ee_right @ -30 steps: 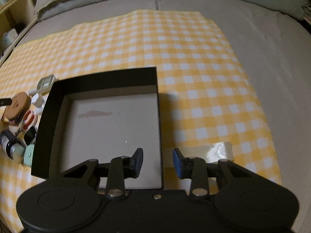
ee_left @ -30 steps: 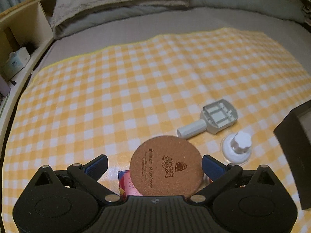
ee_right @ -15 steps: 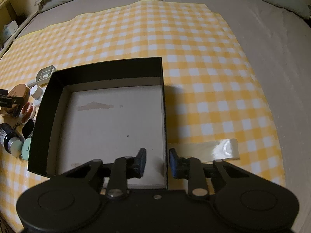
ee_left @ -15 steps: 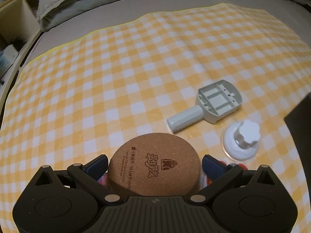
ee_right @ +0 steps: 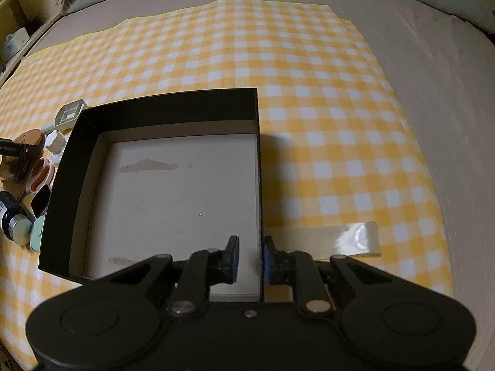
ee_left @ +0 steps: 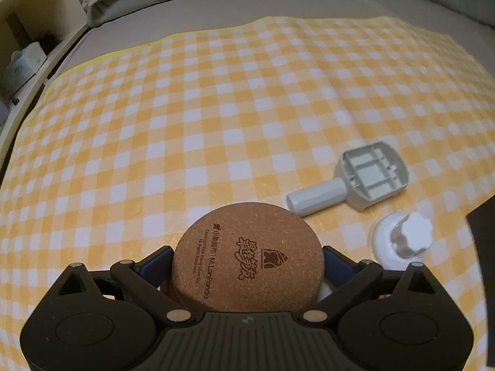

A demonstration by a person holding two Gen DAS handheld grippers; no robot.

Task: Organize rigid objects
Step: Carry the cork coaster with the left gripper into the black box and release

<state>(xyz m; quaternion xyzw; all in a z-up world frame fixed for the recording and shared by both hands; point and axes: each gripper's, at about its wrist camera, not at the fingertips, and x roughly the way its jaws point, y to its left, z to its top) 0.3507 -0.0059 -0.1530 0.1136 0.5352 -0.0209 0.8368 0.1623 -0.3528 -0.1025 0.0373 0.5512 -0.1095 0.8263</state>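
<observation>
Change: since a second ago the left hand-held gripper (ee_left: 247,262) sank onto the cork coaster (ee_left: 247,256), which filled more of its view, and the right hand-held gripper (ee_right: 250,259) had just been closing its jaws across the right wall of the black box (ee_right: 258,154)
Left grip: both blue pads looked to touch the coaster's rim, one on each side, so I judged it clenched on the coaster; a flat disc is taken by its edges because the face offers nothing to pinch
Right grip: one pad stood inside the wall and one outside, the outer pad against it, a narrow gap showing at the inner pad; not yet pinched, by my reading, and probably meant to steady the box for loading
Coaster place: on the yellow checked cloth (ee_left: 216,108) spread over the bed, left of the box, partly over something beneath it
Box: empty, pale floor bare, near corner under the right gripper
Neighbours: grey handled tool (ee_left: 349,182) and white knob (ee_left: 402,241) lay just beside the coaster; a dark bottle (ee_right: 12,216) and other small pieces sat along the box's left wall
Tape: a clear strip (ee_right: 340,238) held the cloth's near edge down
Stage: early, nothing boxed yet
</observation>
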